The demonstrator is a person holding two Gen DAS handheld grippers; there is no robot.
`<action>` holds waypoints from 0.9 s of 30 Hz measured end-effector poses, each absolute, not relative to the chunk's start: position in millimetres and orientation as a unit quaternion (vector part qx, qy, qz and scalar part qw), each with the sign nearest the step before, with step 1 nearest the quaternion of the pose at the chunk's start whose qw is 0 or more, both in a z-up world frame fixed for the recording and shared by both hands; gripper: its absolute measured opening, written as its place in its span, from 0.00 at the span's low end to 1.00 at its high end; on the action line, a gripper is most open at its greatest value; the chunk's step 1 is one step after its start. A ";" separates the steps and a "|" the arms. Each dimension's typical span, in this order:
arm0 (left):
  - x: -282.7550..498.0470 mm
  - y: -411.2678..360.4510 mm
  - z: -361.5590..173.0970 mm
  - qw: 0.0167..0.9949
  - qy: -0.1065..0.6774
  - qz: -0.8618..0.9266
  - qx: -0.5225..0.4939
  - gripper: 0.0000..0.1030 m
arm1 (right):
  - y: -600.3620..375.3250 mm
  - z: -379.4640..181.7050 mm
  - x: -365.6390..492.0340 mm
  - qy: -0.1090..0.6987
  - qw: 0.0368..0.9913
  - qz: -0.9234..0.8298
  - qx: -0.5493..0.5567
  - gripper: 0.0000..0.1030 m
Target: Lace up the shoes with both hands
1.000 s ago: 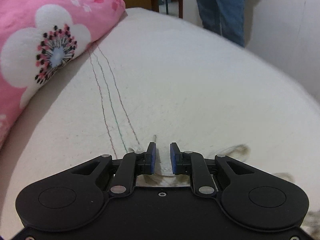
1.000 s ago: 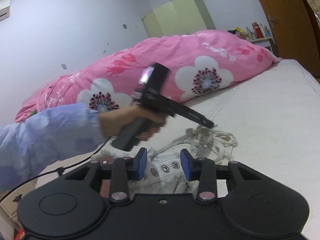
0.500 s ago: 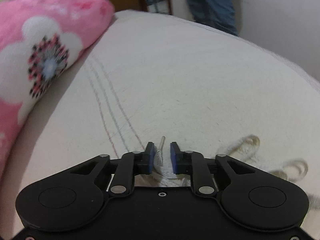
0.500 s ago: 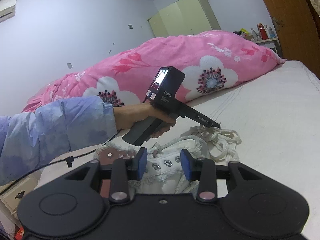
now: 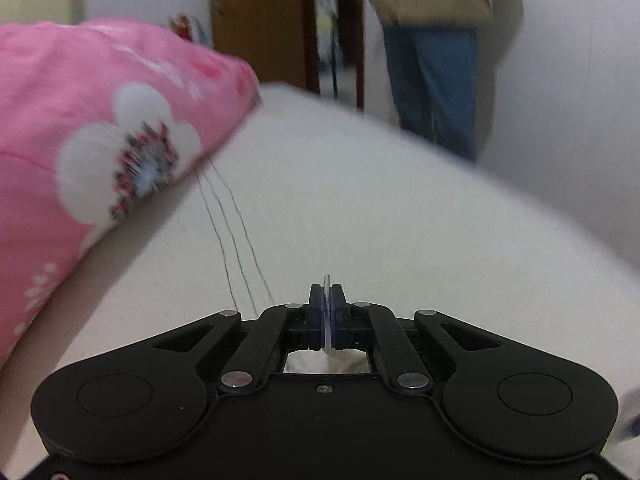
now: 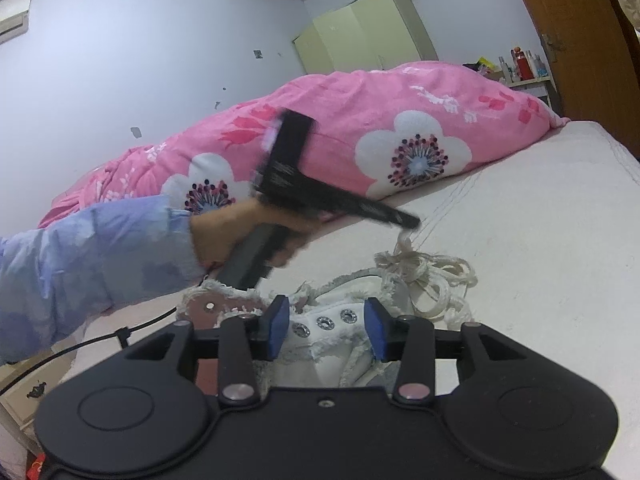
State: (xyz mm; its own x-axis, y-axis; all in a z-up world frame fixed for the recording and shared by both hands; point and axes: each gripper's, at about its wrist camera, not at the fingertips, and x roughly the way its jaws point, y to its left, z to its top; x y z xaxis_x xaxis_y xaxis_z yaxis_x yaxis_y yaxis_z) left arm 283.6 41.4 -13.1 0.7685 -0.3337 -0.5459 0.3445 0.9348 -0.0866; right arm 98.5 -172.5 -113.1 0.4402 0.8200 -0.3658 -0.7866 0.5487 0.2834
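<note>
A white frayed canvas shoe with metal eyelets lies on the bed, its cream lace heaped in a loose pile beyond it. My left gripper is shut on the lace tip, which sticks out past the blue pads. In the right wrist view the left gripper hangs above the pile, with the lace end stretched up to it. My right gripper stays low over the shoe. Its jaws are opening, with the eyelet strip between them and the pads not pressing on it.
A pink floral quilt runs along the far side of the bed. A person in jeans stands past the bed's end. A black cable trails from the sleeve over a bedside drawer.
My left gripper closed on the lace tip and rose, drawing the lace end up off the pile. My right gripper kept its place and its jaws widened slightly.
</note>
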 end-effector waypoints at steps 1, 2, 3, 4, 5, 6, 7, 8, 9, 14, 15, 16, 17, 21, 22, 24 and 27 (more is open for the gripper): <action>264.5 54.8 2.1 0.946 0.261 -0.187 -0.040 0.02 | -173.2 -113.3 97.7 0.235 0.849 0.472 0.038 0.38; 256.9 59.7 7.7 0.948 0.251 -0.190 -0.055 0.02 | -173.9 -113.4 96.8 0.235 0.850 0.470 0.041 0.38; 238.1 70.0 19.1 0.950 0.230 -0.194 -0.082 0.02 | -174.2 -112.4 95.2 0.233 0.851 0.470 0.039 0.38; 223.2 76.6 27.5 0.953 0.214 -0.192 -0.094 0.02 | -174.5 -111.3 93.6 0.231 0.852 0.469 0.036 0.37; 209.6 82.1 35.0 0.955 0.201 -0.189 -0.104 0.02 | -174.8 -108.7 90.6 0.225 0.851 0.474 0.033 0.37; 191.8 89.9 44.4 0.959 0.186 -0.185 -0.111 0.02 | -175.1 -106.0 87.6 0.219 0.850 0.478 0.030 0.37; 177.9 96.6 52.4 0.961 0.174 -0.180 -0.115 0.02 | -176.1 -102.4 84.5 0.212 0.847 0.486 0.031 0.37; 159.2 105.0 62.5 0.965 0.159 -0.173 -0.119 0.02 | -177.1 -98.8 81.3 0.205 0.845 0.493 0.033 0.37; 135.9 115.4 75.5 0.969 0.140 -0.163 -0.123 0.02 | -177.5 -97.2 79.9 0.202 0.844 0.496 0.032 0.37; 58.0 148.2 129.0 0.985 0.060 -0.119 -0.109 0.02 | -172.7 -79.8 59.1 0.185 0.843 0.504 -0.029 0.37; 39.5 152.8 141.7 0.988 0.044 -0.110 -0.099 0.02 | -169.5 -78.2 55.3 0.187 0.846 0.496 -0.050 0.37; 24.6 154.4 151.8 0.990 0.041 -0.108 -0.087 0.02 | -166.3 -77.4 52.5 0.188 0.851 0.486 -0.069 0.37; 14.8 152.1 156.2 0.991 0.043 -0.104 -0.076 0.02 | -163.1 -76.6 49.8 0.189 0.855 0.476 -0.088 0.37; 12.4 131.4 143.2 0.990 0.099 -0.094 -0.033 0.02 | -149.9 -69.9 47.0 0.202 0.850 0.466 -0.139 0.37; 19.9 123.3 128.4 0.986 0.130 -0.100 -0.025 0.02 | -147.2 -67.3 46.5 0.204 0.848 0.467 -0.148 0.37; 29.8 114.7 105.3 0.981 0.167 -0.101 -0.004 0.02 | -140.5 -59.0 46.1 0.223 0.834 0.482 -0.150 0.37; 52.7 91.4 62.0 0.968 0.217 -0.113 0.063 0.02 | -133.6 -49.1 43.1 0.251 0.818 0.497 -0.143 0.40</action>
State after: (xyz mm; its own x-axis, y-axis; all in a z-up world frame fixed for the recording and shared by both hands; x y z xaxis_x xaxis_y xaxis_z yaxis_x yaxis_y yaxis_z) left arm 52.7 91.4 62.0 0.8805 -0.1915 -0.4336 0.2459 0.9666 0.0725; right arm 43.1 -133.6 -49.1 0.3787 0.7420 -0.5532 -0.8855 0.4643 0.0165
